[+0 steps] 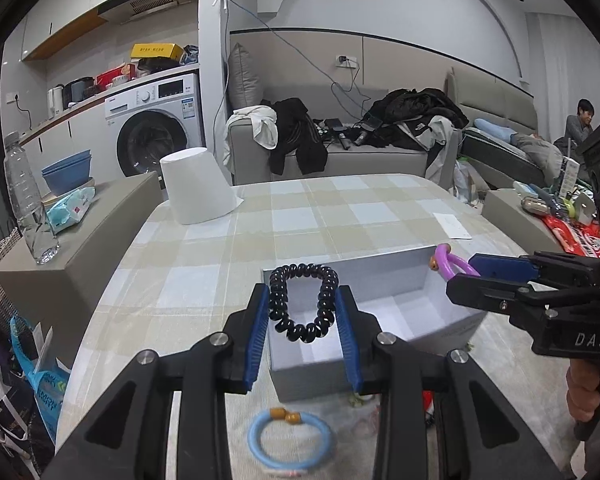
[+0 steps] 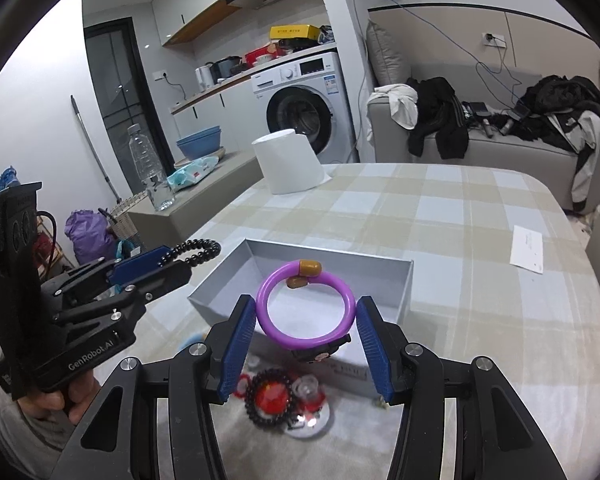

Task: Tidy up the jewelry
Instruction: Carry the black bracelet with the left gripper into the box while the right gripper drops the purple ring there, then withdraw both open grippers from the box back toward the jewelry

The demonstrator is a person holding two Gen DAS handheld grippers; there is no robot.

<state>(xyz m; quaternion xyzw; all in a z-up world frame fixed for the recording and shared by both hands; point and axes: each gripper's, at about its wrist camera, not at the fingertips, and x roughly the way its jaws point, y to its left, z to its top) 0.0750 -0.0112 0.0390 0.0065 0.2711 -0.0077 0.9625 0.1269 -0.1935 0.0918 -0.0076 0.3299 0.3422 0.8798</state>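
In the left wrist view my left gripper [image 1: 303, 295] is shut on a black coiled bracelet [image 1: 278, 294], which hangs between the blue pads above the near left end of an open grey box [image 1: 360, 270]. My right gripper [image 2: 306, 309] is shut on a purple ring bracelet [image 2: 300, 338] with a brown bead clasp, held over the box [image 2: 405, 280]. Each gripper shows in the other's view: the right gripper [image 1: 466, 274] at the box's right corner, the left gripper [image 2: 176, 266] at its left. A light blue ring bracelet [image 1: 290, 440] lies on the checked tablecloth in front of the box.
Red and black bead bracelets [image 2: 268, 397] and a clear one [image 2: 312, 396] lie in front of the box. A white upturned bucket [image 1: 198, 190] stands at the far left of the table, with a paper slip [image 1: 452, 226] far right. A person [image 1: 580, 120] sits beyond the sofa.
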